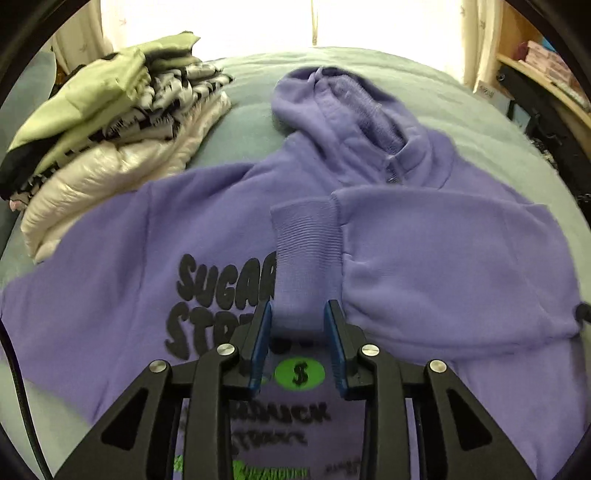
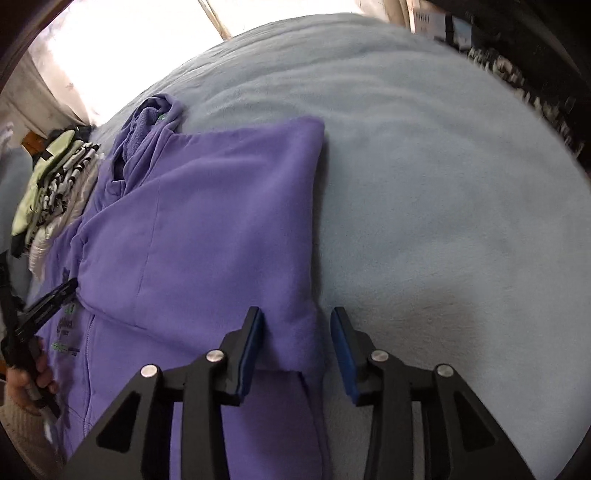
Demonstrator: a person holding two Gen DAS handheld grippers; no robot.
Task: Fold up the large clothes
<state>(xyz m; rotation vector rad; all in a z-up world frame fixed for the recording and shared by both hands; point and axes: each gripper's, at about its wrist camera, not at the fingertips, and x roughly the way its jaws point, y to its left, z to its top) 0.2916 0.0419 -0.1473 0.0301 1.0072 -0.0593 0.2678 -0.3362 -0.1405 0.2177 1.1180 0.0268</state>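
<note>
Both grippers (image 1: 298, 314) (image 2: 297, 321) gape; only left view shows hoodie (image 1: 424, 258) print (black lettering).

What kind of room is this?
Probably a bedroom. A purple hoodie lies on a soft pale blue blanket, like a bed, with a pile of folded clothes, a curtained window and wooden shelves nearby.

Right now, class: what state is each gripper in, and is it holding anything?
Left gripper: open, the hoodie's ribbed cuff between its jaws, not pinched.
Right gripper: open over the purple hoodie edge, holding nothing.
</note>
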